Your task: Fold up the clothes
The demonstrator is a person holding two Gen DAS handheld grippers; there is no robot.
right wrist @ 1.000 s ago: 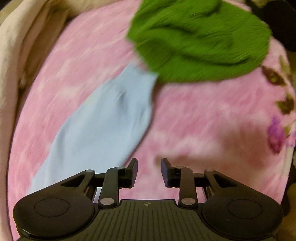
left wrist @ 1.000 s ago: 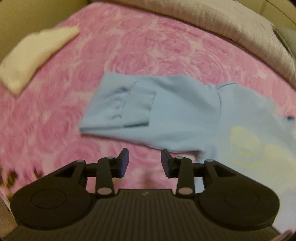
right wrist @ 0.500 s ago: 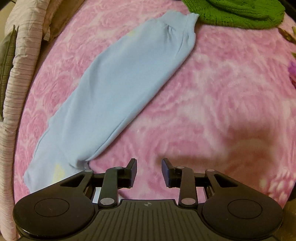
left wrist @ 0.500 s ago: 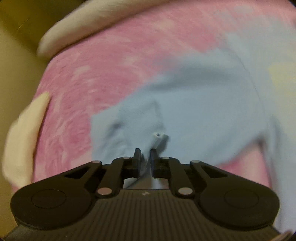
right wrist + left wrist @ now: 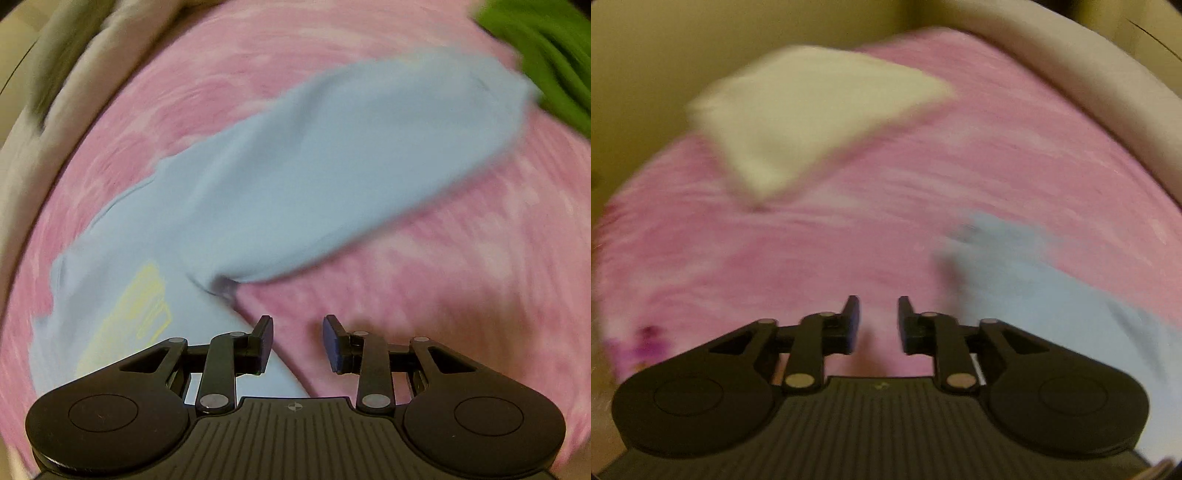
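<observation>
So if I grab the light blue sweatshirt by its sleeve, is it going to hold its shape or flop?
Most likely flop: the light blue sweatshirt lies limp and flat on the pink bedspread, creasing at the underarm. It probably drapes and trails rather than lifting whole. It looks light, though the soft bedspread may drag on it. Both grippers, left and right, are open and empty.

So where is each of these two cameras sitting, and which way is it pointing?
Left wrist: rides on the left gripper, looking forward over the pink bedspread toward a cream folded cloth; only its open black fingers show.
Right wrist: rides on the right gripper, looking along the light blue garment toward a green garment; its open fingers show.
Shared: both see the bedspread and the blue garment; both are motion-blurred.
</observation>
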